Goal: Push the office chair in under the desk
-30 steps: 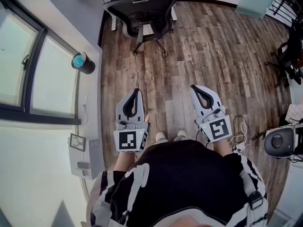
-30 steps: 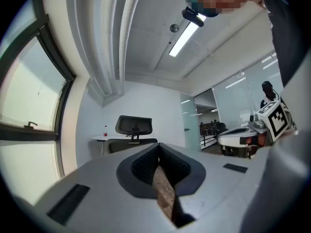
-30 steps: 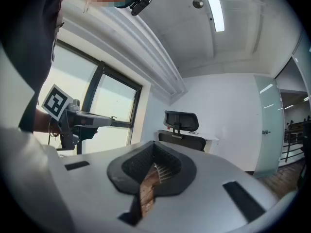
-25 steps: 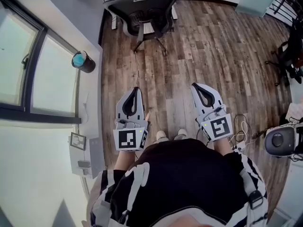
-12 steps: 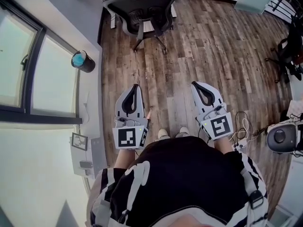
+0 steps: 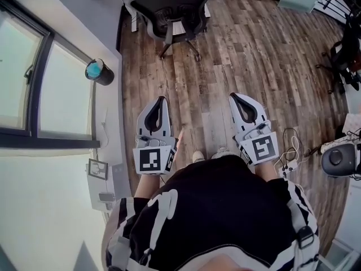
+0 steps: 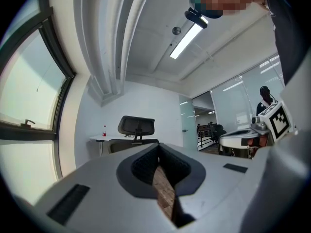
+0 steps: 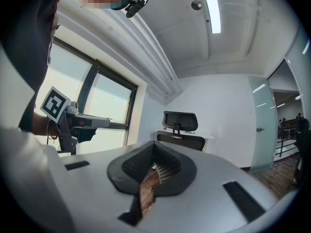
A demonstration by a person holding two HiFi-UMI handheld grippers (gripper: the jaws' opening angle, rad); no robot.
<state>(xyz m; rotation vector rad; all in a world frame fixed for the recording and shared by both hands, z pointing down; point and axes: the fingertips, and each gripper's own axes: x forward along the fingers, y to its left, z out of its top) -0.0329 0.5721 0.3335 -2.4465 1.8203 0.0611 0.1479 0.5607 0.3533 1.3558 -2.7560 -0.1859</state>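
Observation:
The black office chair [image 6: 175, 7] stands at the far end of the wooden floor, its headrest [image 7: 136, 125] and back [image 8: 181, 121] facing me, in front of a white desk [image 7: 104, 139] against the wall. A wide stretch of floor lies between it and both grippers. My left gripper [image 6: 160, 101] and right gripper [image 6: 236, 99] are held side by side at level, pointing toward the chair. Both are shut with nothing between the jaws. The chair's base [image 6: 179, 44] shows partly; the desk top is mostly cut off in the head view.
A window wall [image 6: 39, 83] runs along the left, with a blue-topped cylinder [image 6: 98, 72] on the sill. Cables and a round grey device [image 6: 338, 160] lie on the floor at right. Other dark chairs [image 6: 344, 55] stand far right. A red-capped bottle [image 7: 104, 131] sits on the desk.
The chair has slid toward the top edge of the head view and both grippers sit slightly higher in it. Both stay shut.

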